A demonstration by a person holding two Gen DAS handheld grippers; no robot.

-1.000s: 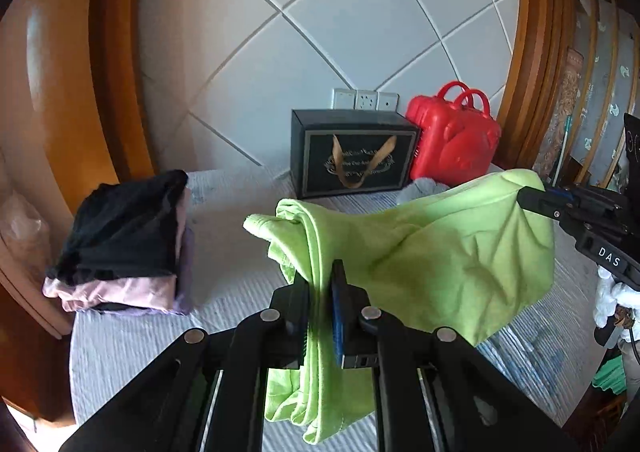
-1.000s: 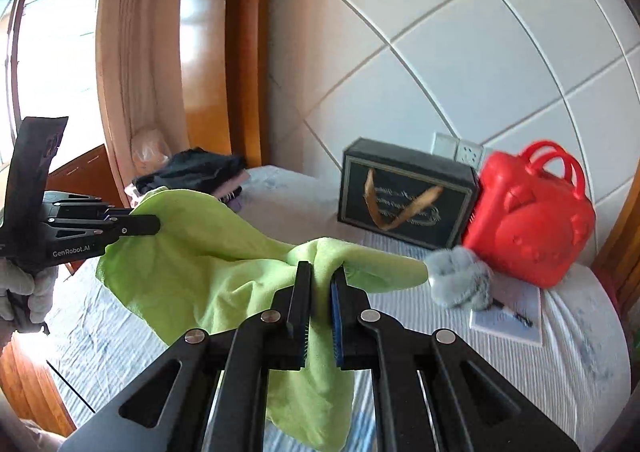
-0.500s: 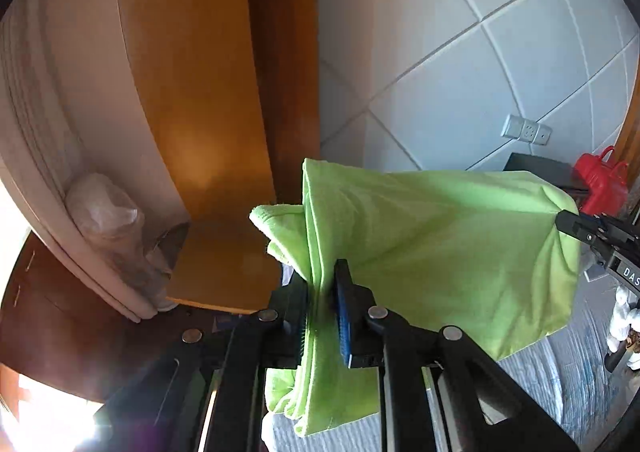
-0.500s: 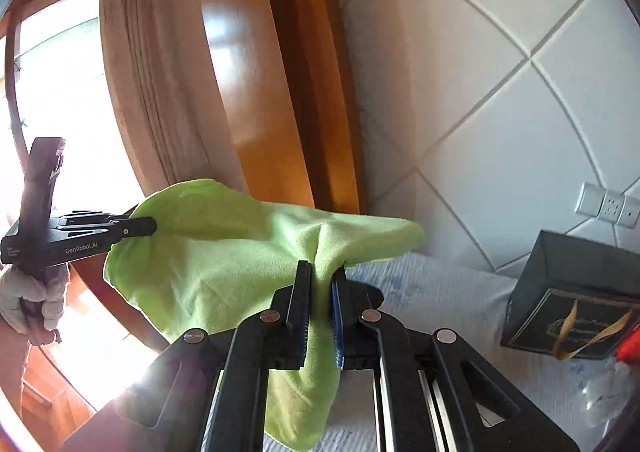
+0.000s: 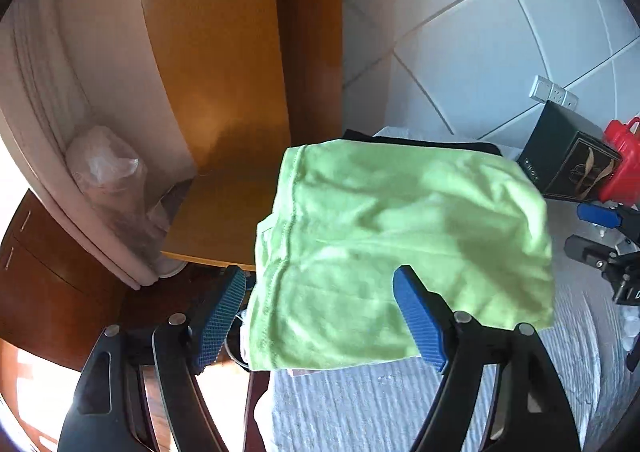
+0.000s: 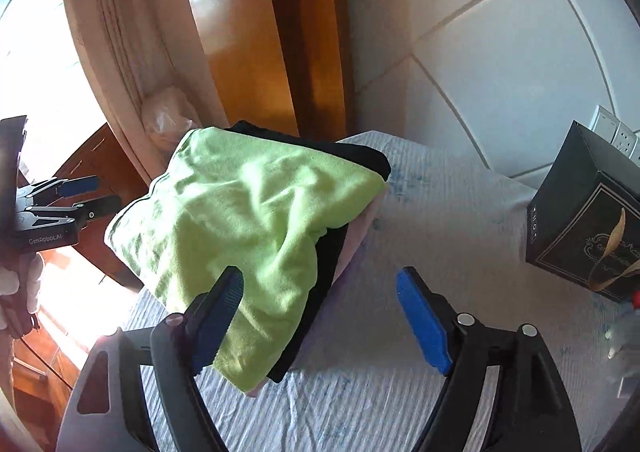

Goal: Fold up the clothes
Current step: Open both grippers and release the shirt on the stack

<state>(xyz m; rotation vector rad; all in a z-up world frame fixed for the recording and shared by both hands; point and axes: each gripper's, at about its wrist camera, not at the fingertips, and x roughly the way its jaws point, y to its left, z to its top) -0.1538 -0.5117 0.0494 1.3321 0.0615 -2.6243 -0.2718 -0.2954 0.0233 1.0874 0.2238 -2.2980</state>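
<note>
Both my left claw (image 5: 320, 316) and right claw (image 6: 320, 316) are spread, empty; the folded green shirt (image 6: 248, 220) rests atop the clothes pile (image 6: 352, 236) at the bed's (image 6: 440, 212) corner, keeping folded items together.

— What lettering can be read?
— "GenRobot.AI" is printed in pale letters on the black body of the left gripper (image 6: 90, 196), seen at the far left of the right wrist view.
— And on the black box (image 6: 588, 220)?
— Gold ornamental script is seen on its front, but it cannot be made out.
</note>
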